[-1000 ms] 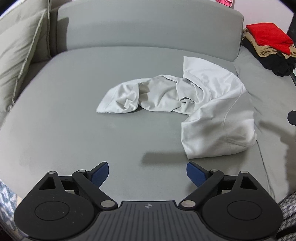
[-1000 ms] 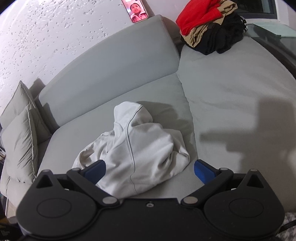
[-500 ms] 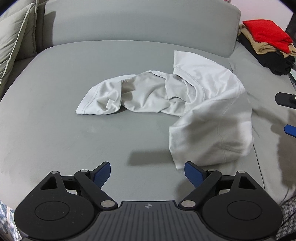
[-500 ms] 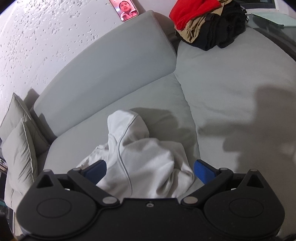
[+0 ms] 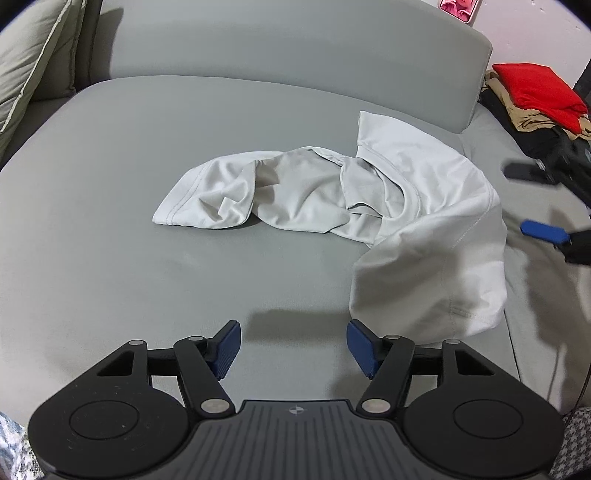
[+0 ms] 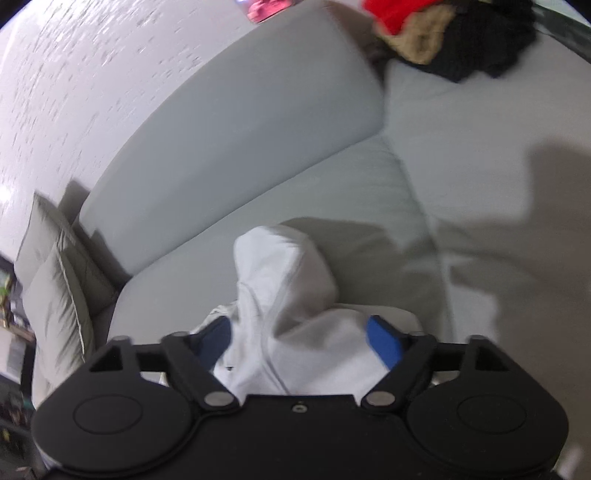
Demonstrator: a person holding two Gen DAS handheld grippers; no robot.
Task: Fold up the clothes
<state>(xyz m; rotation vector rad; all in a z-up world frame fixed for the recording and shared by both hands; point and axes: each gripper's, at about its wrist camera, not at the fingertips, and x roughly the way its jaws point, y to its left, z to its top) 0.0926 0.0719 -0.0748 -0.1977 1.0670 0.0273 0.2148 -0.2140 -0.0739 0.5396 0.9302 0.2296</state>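
Note:
A crumpled white garment (image 5: 369,210) lies on the grey sofa seat (image 5: 110,221), bunched at the right and trailing left. My left gripper (image 5: 293,349) is open just above the seat at the garment's near edge, its right pad beside the cloth's lower corner. My right gripper (image 6: 301,341) is open, low over the same white garment (image 6: 288,295), with cloth lying between its blue pads (image 6: 384,343). In the left wrist view the right gripper (image 5: 546,206) shows at the far right, beside the garment. The right wrist view is blurred by motion.
A pile of red, tan and black clothes (image 5: 535,99) sits on the right cushion, also clothes (image 6: 443,33) at top right. Grey pillows (image 5: 33,62) lean at the left. The sofa backrest (image 5: 288,55) runs behind. A pink-framed phone (image 5: 460,7) rests atop it.
Both grippers have moved in and down toward the garment. The right gripper has come over the cloth so that it now lies between its pads, and it has entered the left wrist view.

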